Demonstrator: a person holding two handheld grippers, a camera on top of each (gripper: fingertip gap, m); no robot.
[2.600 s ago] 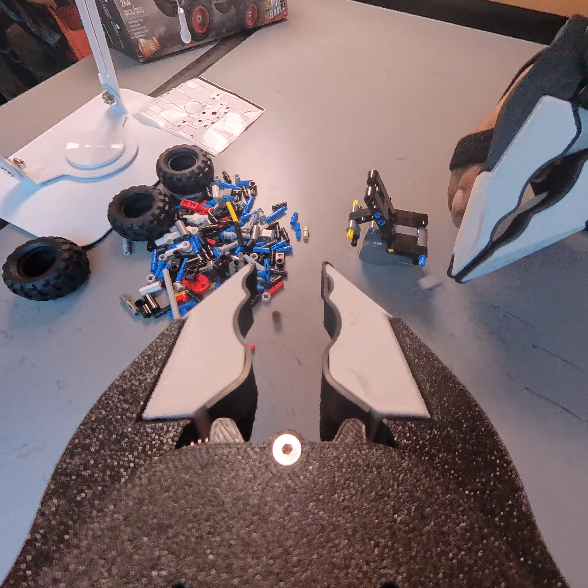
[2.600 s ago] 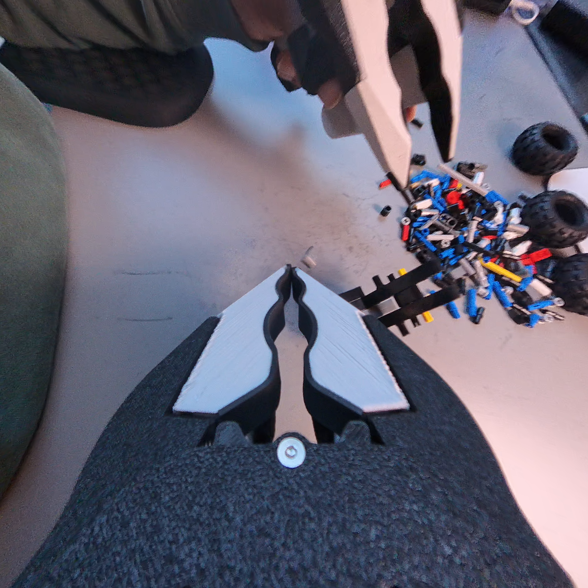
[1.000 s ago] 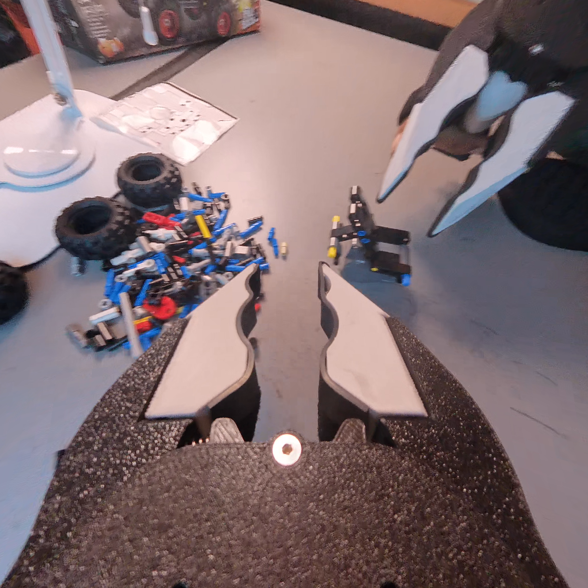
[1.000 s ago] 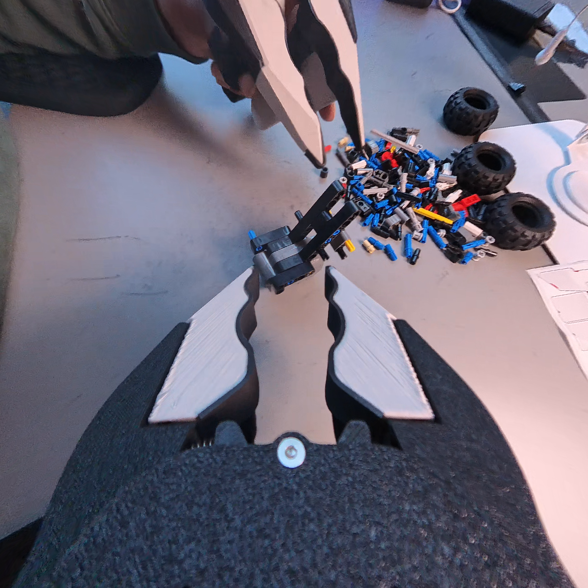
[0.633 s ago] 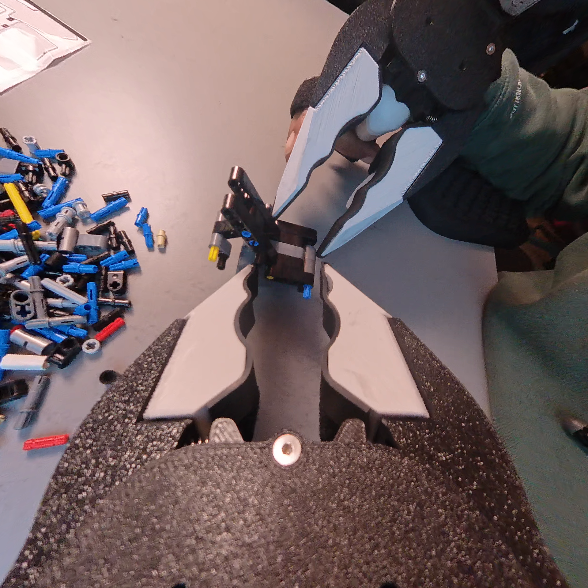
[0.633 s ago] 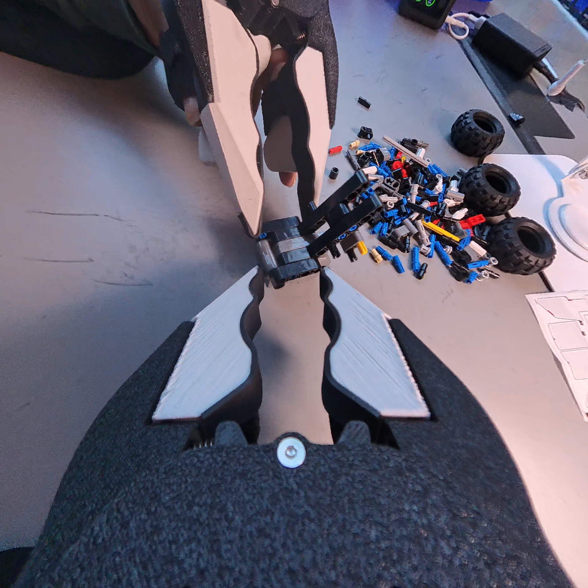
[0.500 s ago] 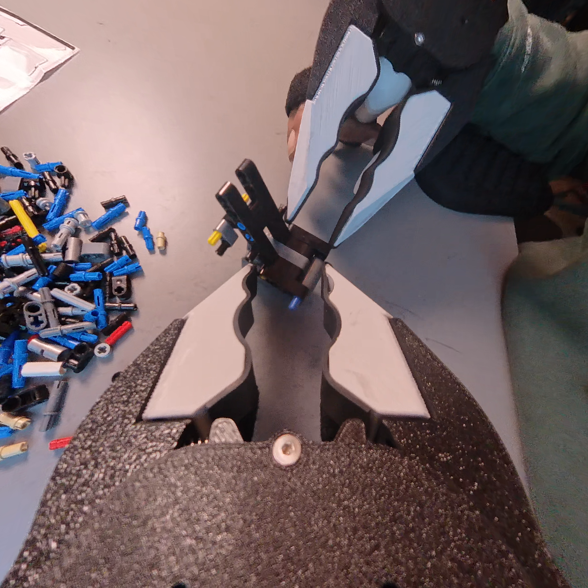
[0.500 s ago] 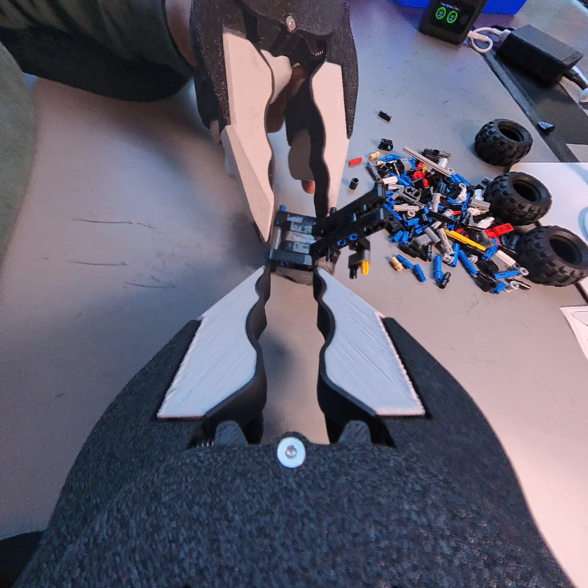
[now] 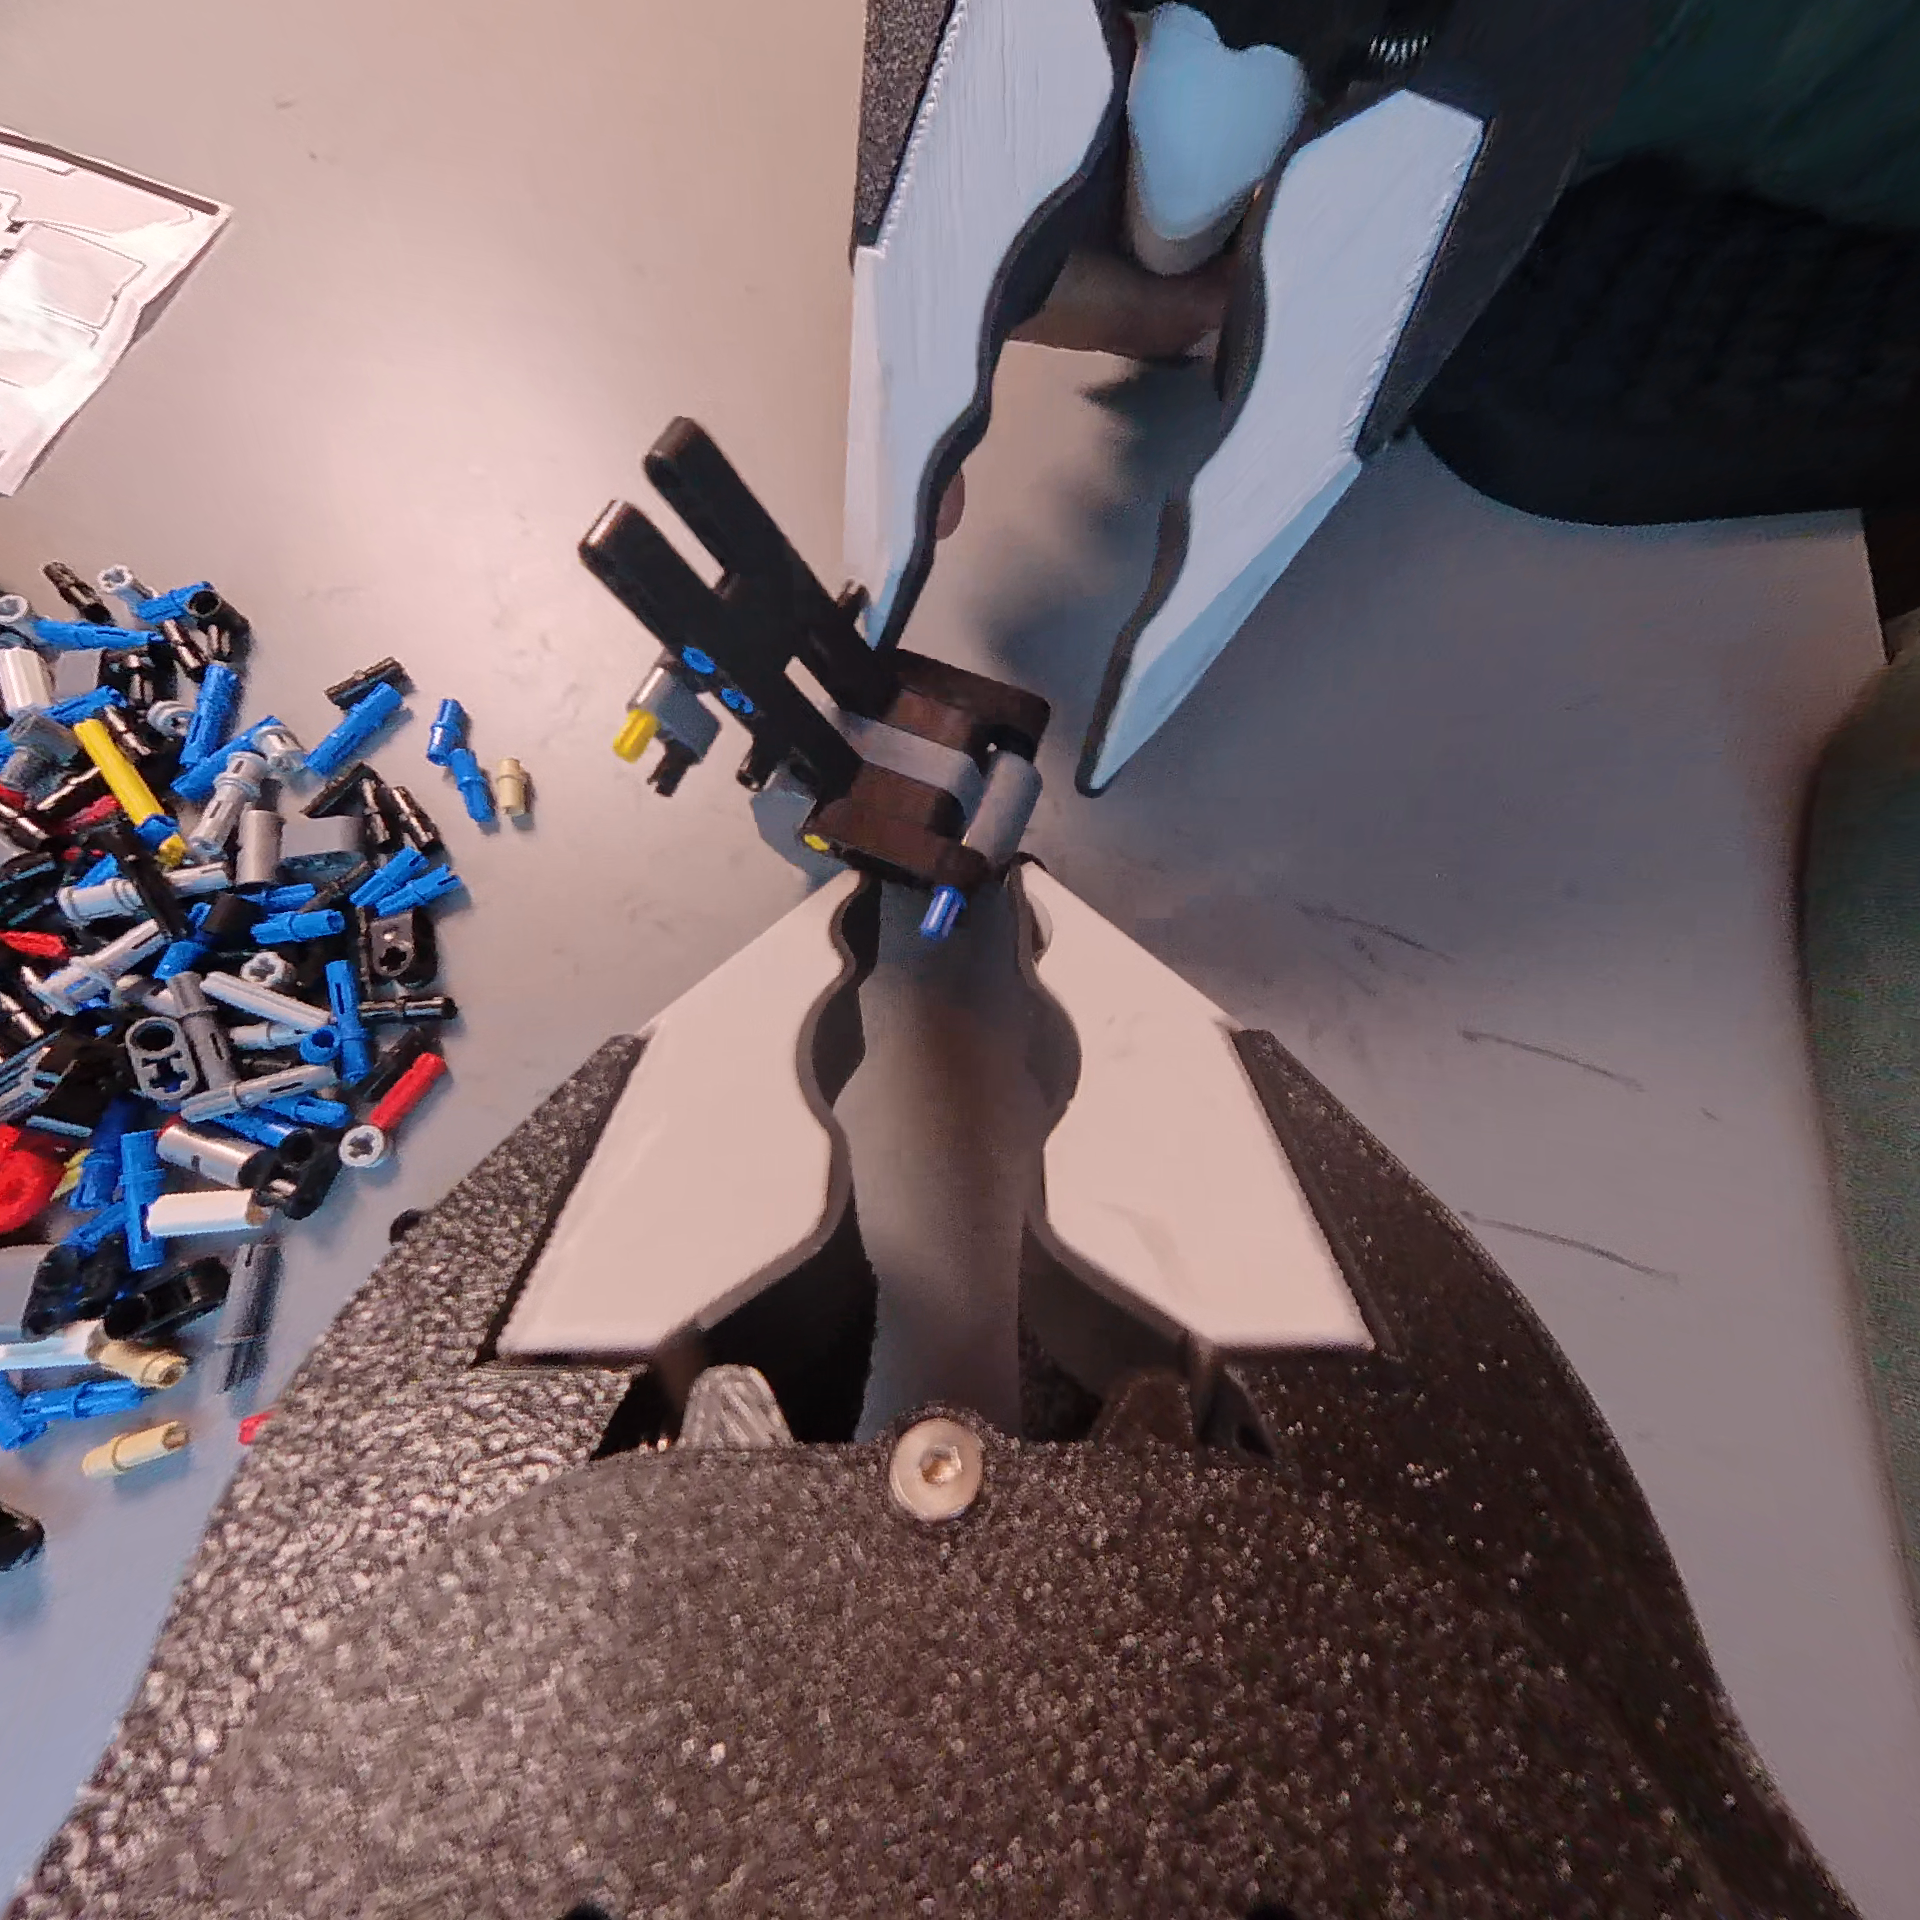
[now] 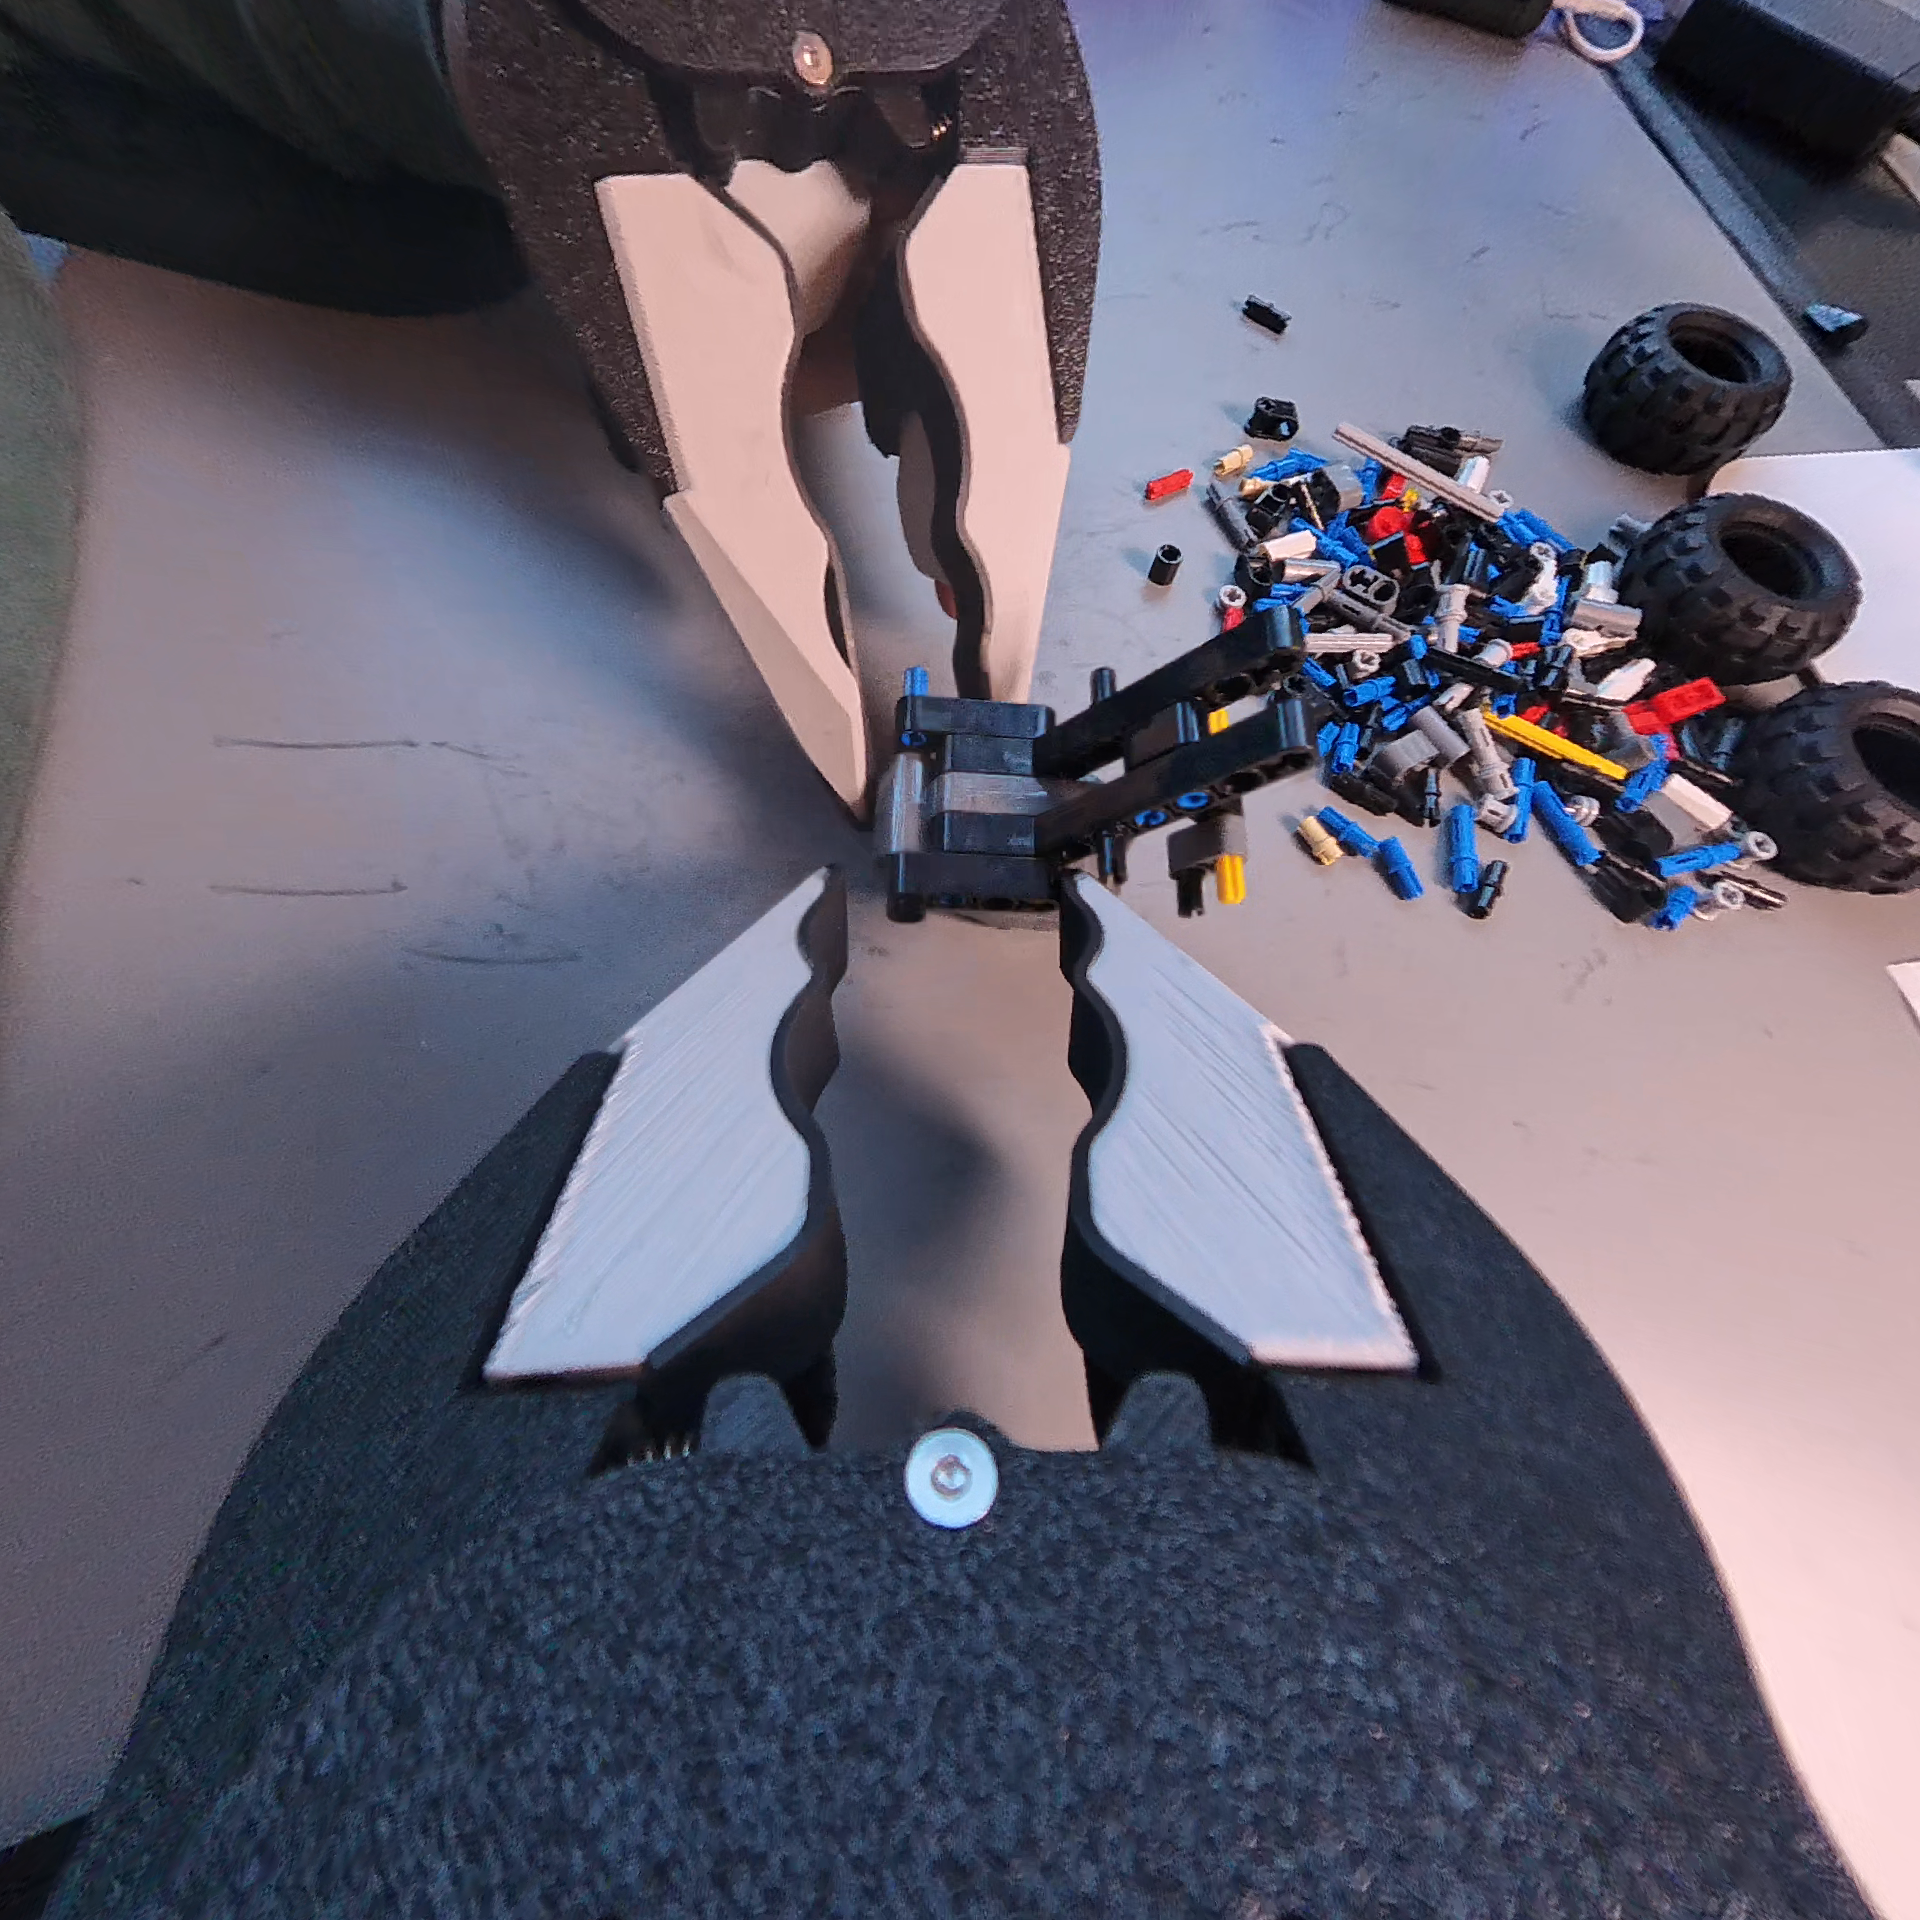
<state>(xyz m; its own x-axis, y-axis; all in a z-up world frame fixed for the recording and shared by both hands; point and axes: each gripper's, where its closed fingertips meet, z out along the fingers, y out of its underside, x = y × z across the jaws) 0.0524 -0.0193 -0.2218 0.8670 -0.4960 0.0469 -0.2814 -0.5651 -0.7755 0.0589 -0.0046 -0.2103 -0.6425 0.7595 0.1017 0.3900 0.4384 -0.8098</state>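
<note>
The black brick assembly (image 9: 914, 769) sits tilted on the bench (image 9: 1455, 831), pinched at its near end by the left hand-held gripper (image 9: 935, 888). The right hand-held gripper (image 10: 945, 894), jaws spread, faces it from the opposite side, tips just beside the block, the loose parts pile (image 10: 1455, 644) nearby.

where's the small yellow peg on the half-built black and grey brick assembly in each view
Left wrist view: the small yellow peg is left of centre, at the half-built black and grey brick assembly's left end.
Right wrist view: centre-right, hanging under the assembly's beams.
Shared landmark: pile of loose blue, black and grey pieces.
</note>
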